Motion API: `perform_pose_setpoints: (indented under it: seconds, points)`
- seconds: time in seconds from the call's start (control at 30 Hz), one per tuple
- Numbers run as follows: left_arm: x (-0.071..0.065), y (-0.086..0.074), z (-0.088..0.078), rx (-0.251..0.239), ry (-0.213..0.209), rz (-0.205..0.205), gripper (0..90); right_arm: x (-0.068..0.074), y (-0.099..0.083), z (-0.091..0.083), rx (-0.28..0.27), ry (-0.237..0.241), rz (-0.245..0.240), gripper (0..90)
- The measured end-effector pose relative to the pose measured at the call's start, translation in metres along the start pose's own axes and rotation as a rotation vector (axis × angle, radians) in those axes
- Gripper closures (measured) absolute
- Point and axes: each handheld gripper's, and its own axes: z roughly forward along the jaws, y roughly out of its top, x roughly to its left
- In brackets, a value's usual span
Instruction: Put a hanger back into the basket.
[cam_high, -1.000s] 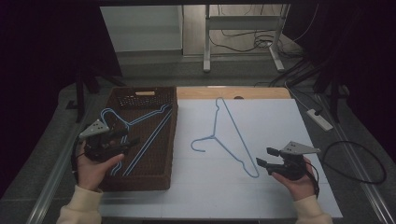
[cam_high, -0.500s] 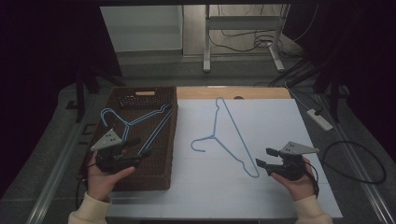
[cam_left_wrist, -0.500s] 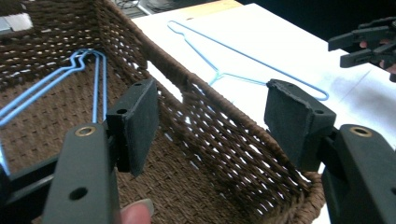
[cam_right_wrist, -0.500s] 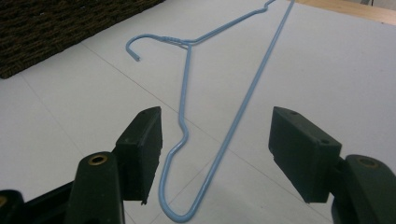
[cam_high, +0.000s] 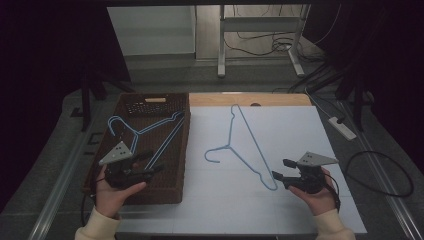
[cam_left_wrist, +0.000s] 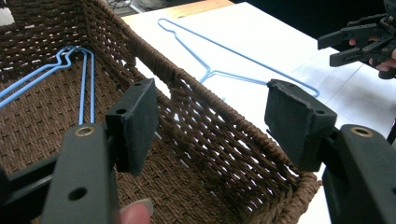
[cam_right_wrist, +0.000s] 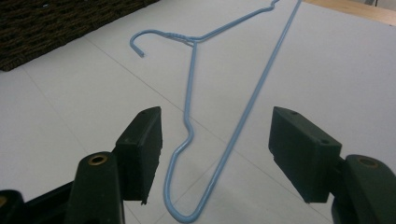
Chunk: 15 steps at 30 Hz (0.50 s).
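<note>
On the white table (cam_high: 280, 210) in the high view, a blue hanger (cam_high: 243, 145) lies flat, its near corner just beside the right gripper (cam_high: 281, 181), whose jaws stand wide and empty; at the left, the left gripper (cam_high: 150, 167) hovers over the near end of the wicker basket (cam_high: 165, 192), where a second blue hanger (cam_high: 145, 131) rests. In the left gripper view, the pads (cam_left_wrist: 137, 122) gape with nothing between them, above the basket wall (cam_left_wrist: 210, 116) (the table hanger (cam_left_wrist: 219, 72) lies beyond it). In the right gripper view, the hanger's bent corner (cam_right_wrist: 187, 205) sits between the spread jaws, untouched. My worry: thin wire lying flat could slip from under the pads when they close, or swing and snag the basket rim if lifted by one corner.
</note>
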Motion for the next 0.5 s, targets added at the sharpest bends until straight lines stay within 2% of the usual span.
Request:
perform_pose_setpoints:
  seconds: [0.2, 0.43, 0.5]
  points:
    - [-0.004, -0.002, 0.003, 0.01, -0.004, 0.01, 34.6, 0.003, 0.002, 0.001, 0.007, 0.017, -0.009, 35.8]
    - [-0.006, -0.004, 0.005, 0.021, -0.01, 0.012, 34.4, 0.007, 0.006, 0.007, 0.069, 0.045, -0.04, 34.2]
    - [-0.005, -0.005, 0.006, 0.027, -0.014, 0.011, 34.4, 0.009, 0.01, 0.012, 0.104, 0.051, -0.053, 35.9]
